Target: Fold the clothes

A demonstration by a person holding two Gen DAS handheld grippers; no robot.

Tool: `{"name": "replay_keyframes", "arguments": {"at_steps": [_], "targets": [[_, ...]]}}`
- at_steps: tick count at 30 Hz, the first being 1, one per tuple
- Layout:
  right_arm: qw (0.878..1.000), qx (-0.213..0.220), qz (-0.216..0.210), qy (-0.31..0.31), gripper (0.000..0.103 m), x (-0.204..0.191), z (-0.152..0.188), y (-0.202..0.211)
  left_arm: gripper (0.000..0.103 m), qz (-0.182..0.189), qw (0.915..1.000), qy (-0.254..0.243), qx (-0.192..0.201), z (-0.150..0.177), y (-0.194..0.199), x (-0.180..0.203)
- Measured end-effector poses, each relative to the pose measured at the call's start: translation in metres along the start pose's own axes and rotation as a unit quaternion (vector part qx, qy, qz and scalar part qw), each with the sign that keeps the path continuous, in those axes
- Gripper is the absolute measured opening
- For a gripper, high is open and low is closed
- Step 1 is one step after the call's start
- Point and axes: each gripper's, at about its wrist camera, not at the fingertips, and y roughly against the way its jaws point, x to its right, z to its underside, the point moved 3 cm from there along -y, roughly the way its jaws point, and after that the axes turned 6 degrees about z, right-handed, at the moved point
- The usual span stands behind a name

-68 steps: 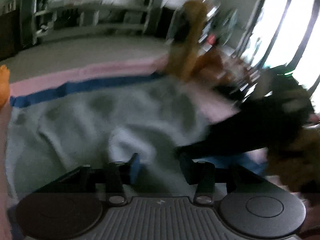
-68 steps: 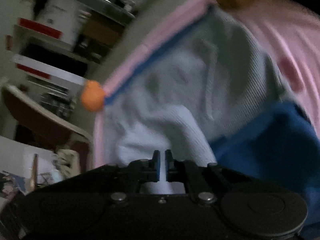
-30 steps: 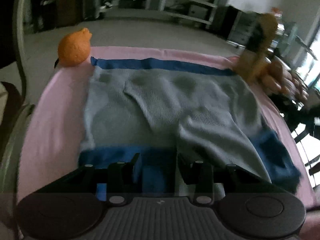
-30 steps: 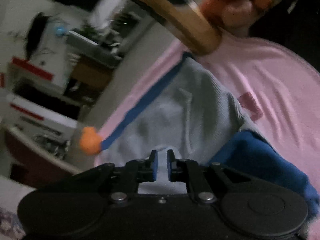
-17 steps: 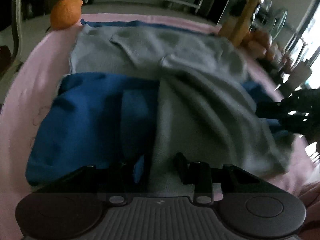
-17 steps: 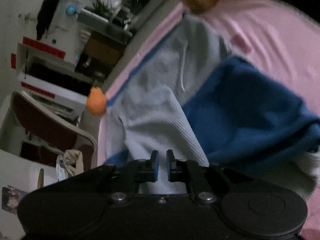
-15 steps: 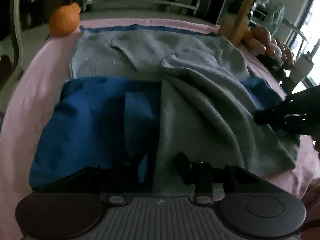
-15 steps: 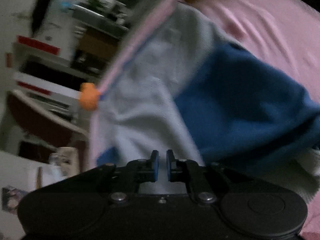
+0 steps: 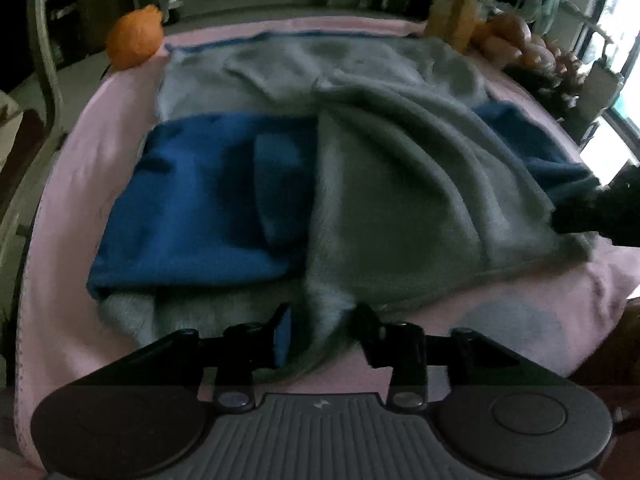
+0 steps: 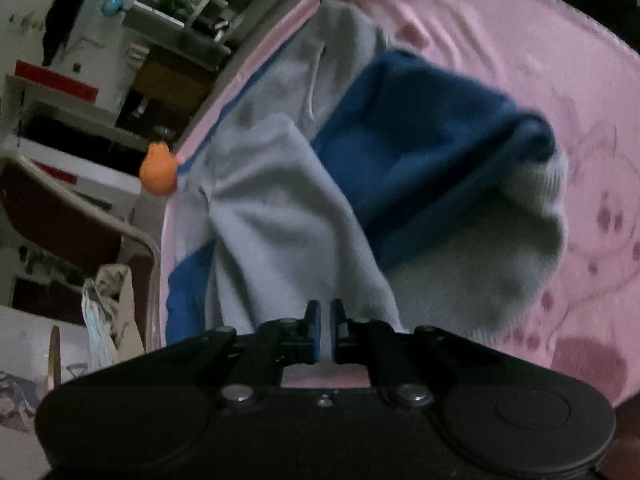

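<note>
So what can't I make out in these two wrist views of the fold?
- Left wrist: right gripper is a dark blur at the frame edge; jaws unreadable.
- Right wrist: garment edge hidden behind the gripper body.
- Both: garment type unclear, bunched.
- Orange object: blurred.

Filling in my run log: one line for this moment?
step: folding | left claw: shut on grey sweatshirt | right claw: shut on sweatshirt | surface: pink sheet

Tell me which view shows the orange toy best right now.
The left wrist view: the orange toy sits large and unobstructed at the far left corner of the pink sheet. The right wrist view shows it too, but smaller and tilted at the sheet's edge.
</note>
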Motion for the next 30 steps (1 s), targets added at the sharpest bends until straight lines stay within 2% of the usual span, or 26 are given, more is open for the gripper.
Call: {"name": "replay_keyframes", "arguments": {"at_steps": [1, 3, 7, 10, 12, 17, 20, 21, 25, 27, 28, 30], "targets": [[1.0, -0.004, 0.013, 0.003, 0.006, 0.001, 0.003, -0.003, 0.041, -0.003, 1.0, 0.002, -0.004, 0.0, -0.002, -0.001], [0.998, -0.009, 0.068, 0.007, 0.0, 0.005, 0.003, -0.011, 0.041, -0.002, 0.9999, 0.011, -0.007, 0.001, -0.002, -0.003], [0.997, -0.005, 0.079, 0.02, 0.0, 0.003, 0.005, -0.011, 0.041, -0.001, 0.9997, 0.022, -0.009, 0.001, 0.001, -0.004], [0.996, 0.003, 0.082, 0.032, 0.003, -0.001, 0.005, -0.007, 0.033, 0.01, 0.9995, 0.031, 0.004, -0.005, 0.013, -0.007], [0.995, 0.026, 0.074, 0.056, 0.017, -0.013, 0.0, 0.004, 0.032, 0.018, 0.9987, 0.036, 0.032, -0.014, 0.028, -0.009], [0.993, 0.083, -0.008, 0.084, 0.019, -0.054, -0.02, 0.053, 0.038, 0.038, 0.9892, 0.058, 0.129, -0.062, 0.084, -0.028], [0.986, 0.125, -0.032, 0.109, 0.02, -0.088, -0.045, 0.08, 0.047, 0.018, 0.9835, 0.071, 0.165, -0.1, 0.104, -0.05], [0.983, 0.142, -0.04, 0.113, 0.022, -0.099, -0.055, 0.089, 0.054, 0.009, 0.9825, 0.075, 0.17, -0.113, 0.104, -0.06], [0.973, 0.193, -0.058, 0.116, 0.027, -0.134, -0.106, 0.099, 0.062, -0.032, 0.9777, 0.107, 0.178, -0.165, 0.089, -0.104], [0.97, 0.209, -0.044, 0.117, 0.03, -0.144, -0.134, 0.09, 0.063, -0.051, 0.9726, 0.139, 0.179, -0.187, 0.07, -0.129], [0.969, 0.217, -0.035, 0.117, 0.032, -0.147, -0.147, 0.083, 0.065, -0.049, 0.9705, 0.158, 0.175, -0.196, 0.056, -0.144], [0.966, 0.232, -0.006, 0.115, 0.045, -0.147, -0.179, 0.059, 0.067, -0.037, 0.9674, 0.194, 0.158, -0.212, 0.025, -0.172]]}}
